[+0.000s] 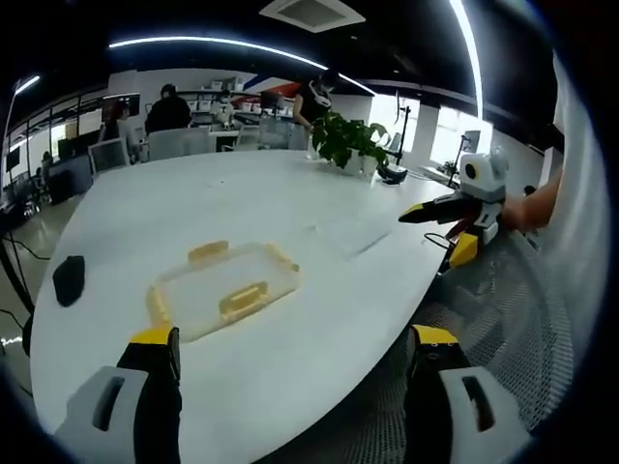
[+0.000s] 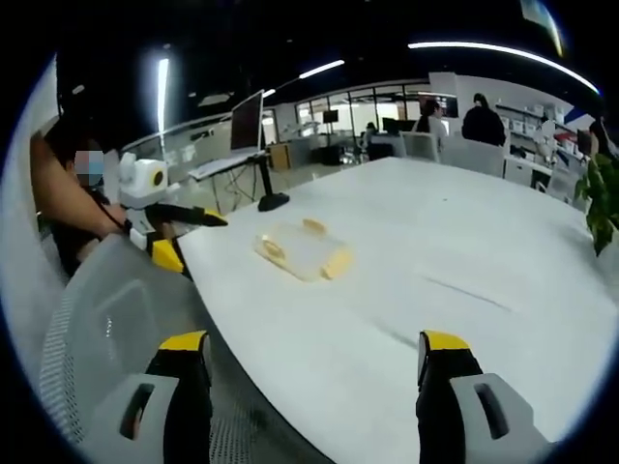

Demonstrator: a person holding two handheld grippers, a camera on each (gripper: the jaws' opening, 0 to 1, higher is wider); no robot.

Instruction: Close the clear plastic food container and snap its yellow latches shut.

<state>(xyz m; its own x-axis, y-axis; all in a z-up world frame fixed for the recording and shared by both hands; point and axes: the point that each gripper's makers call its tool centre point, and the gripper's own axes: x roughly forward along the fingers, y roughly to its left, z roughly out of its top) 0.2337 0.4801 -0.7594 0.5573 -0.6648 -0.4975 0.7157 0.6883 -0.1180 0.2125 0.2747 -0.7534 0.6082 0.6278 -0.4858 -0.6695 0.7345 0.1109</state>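
My left claw (image 1: 290,362) and right claw (image 2: 314,372) both hang wide, holding nothing, over the near edge of the white table (image 1: 193,213); the clear food container (image 1: 224,288) with yellow latches (image 1: 243,297) lies well ahead, untouched

Right gripper (image 2: 314,372) jaws wide apart, over white table (image 2: 464,280) edge. Clear container (image 2: 303,250) with yellow latches lies ahead; left gripper (image 2: 189,217) near it, hand-held.

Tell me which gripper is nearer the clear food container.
Left. The left gripper hangs just short of the container, jaws open; the right gripper is back at the table's edge, farther off.
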